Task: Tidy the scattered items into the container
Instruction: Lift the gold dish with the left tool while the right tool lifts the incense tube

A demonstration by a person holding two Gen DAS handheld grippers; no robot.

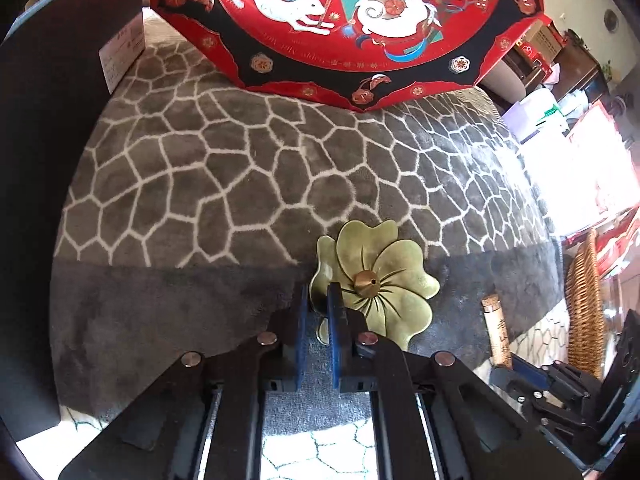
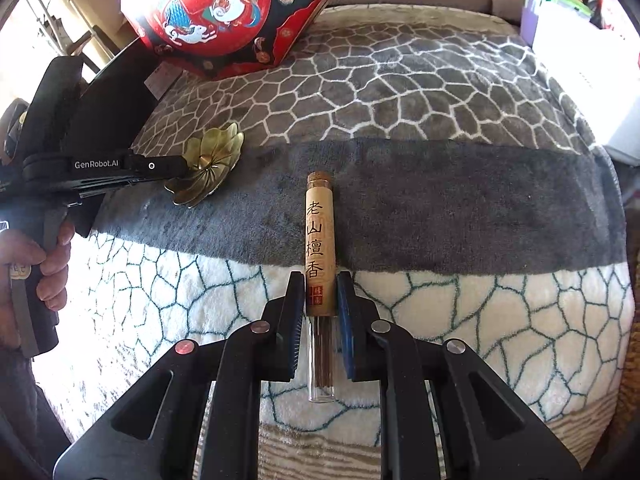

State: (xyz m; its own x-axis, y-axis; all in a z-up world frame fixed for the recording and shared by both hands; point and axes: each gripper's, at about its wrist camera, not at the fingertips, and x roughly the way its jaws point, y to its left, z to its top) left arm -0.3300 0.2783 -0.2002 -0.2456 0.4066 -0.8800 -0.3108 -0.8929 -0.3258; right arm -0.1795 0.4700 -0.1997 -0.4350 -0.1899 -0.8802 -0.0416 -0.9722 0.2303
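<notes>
The left tool (image 1: pixel 318 312) pinches the brass flower dish's (image 1: pixel 376 280) edge.

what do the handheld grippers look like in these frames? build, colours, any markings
Both are matte black. The left gripper and right gripper share angular linkage arms with round silver rivets and flat fingers faced with ribbed blue pads. Seen from the right wrist view, the left unit's side carries white "GenRobot.AI" lettering and a small white ring mark, above a black grip handle. No cables show.
</notes>
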